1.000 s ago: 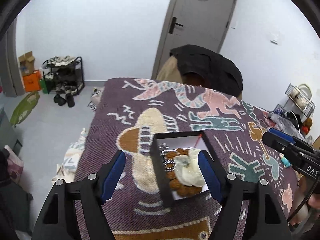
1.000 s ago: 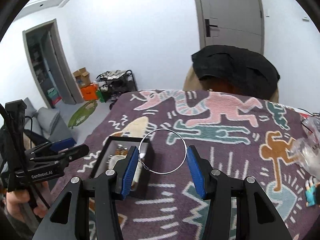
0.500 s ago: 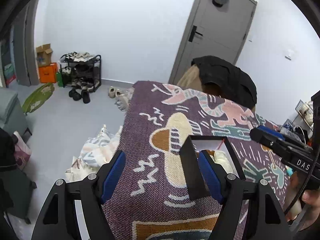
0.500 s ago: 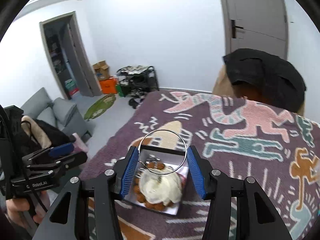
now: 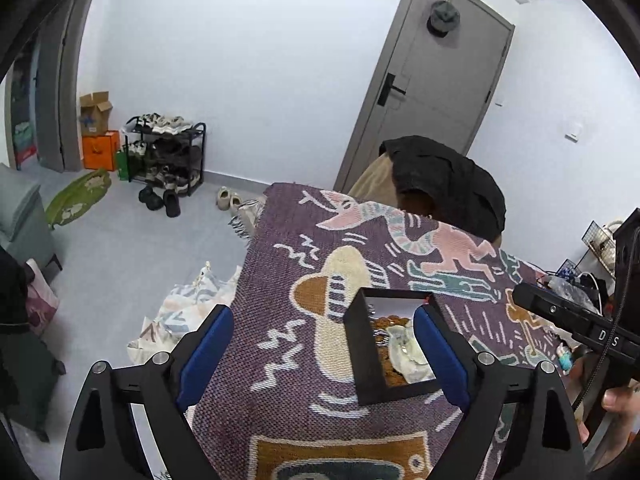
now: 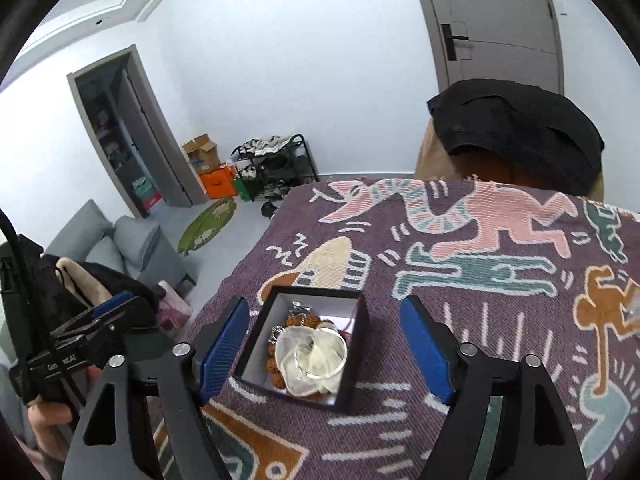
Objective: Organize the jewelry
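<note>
A black jewelry box (image 6: 356, 350) with a white inside stands on the patterned purple blanket (image 6: 460, 280). In it lie a silver bangle (image 6: 320, 356) on a cream pouch (image 6: 310, 376), brown beads and a silver chain. My right gripper (image 6: 326, 348) is open and empty, its jaws wide, just above the box. My left gripper (image 5: 324, 354) is open and empty; the box (image 5: 364, 354) sits by its right finger, with the pouch (image 5: 404, 350) showing inside. Each gripper shows in the other's view, the right gripper (image 5: 576, 326) at the right and the left gripper (image 6: 80, 340) at the left.
The blanket's left edge (image 5: 240, 304) drops to a grey floor with a bundle of cloth (image 5: 188, 312). A chair with a black jacket (image 6: 516, 132) stands at the far end. A shoe rack (image 5: 166, 156), boxes and a grey sofa (image 6: 120, 248) are further left.
The right gripper held the silver bangle between its fingers; it has opened wide and the bangle now lies in the box. The left gripper has shifted left of the box.
</note>
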A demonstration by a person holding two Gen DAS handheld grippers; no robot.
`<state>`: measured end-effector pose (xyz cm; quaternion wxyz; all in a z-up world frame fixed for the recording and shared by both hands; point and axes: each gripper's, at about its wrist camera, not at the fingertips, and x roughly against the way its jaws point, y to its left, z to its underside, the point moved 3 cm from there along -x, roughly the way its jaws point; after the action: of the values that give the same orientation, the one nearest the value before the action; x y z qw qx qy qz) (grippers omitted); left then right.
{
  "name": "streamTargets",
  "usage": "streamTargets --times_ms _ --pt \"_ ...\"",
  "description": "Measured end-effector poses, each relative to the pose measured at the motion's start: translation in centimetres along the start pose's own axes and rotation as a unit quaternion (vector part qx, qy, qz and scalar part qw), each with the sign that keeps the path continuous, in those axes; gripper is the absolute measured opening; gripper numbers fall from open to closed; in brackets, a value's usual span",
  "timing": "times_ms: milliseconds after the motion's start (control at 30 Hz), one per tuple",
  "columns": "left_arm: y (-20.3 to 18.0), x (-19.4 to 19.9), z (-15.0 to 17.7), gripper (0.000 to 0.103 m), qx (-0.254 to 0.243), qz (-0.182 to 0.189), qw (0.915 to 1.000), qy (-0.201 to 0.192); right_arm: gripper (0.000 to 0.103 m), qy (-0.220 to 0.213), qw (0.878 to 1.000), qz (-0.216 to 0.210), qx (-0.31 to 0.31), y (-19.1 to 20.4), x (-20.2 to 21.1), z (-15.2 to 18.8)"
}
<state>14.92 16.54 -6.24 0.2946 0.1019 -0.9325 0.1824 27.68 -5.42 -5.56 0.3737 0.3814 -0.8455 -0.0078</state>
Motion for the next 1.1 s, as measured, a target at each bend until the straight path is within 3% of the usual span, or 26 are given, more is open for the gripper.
streamTargets --times_ms 133,267,333,1100 --pt "-1.1 0.9 0.4 0.096 -0.007 0.006 0.9999 -0.007 0.093 -0.004 1.000 0.001 -0.006 -0.7 1.4 0.6" --pt "-2.4 1.9 0.5 0.098 -0.015 0.009 0.9997 -0.018 0.095 -0.007 1.000 0.003 -0.016 -1.3 3.1 1.5" --pt "-3.4 2.8 0.6 0.100 -0.023 0.012 0.9993 -0.026 0.103 -0.009 1.000 0.006 -0.020 -1.6 3.9 1.9" --pt "-11.7 9.8 4.1 0.103 -0.121 0.039 0.9888 -0.079 0.103 -0.079 0.991 0.088 -0.059 -6.5 16.5 8.4"
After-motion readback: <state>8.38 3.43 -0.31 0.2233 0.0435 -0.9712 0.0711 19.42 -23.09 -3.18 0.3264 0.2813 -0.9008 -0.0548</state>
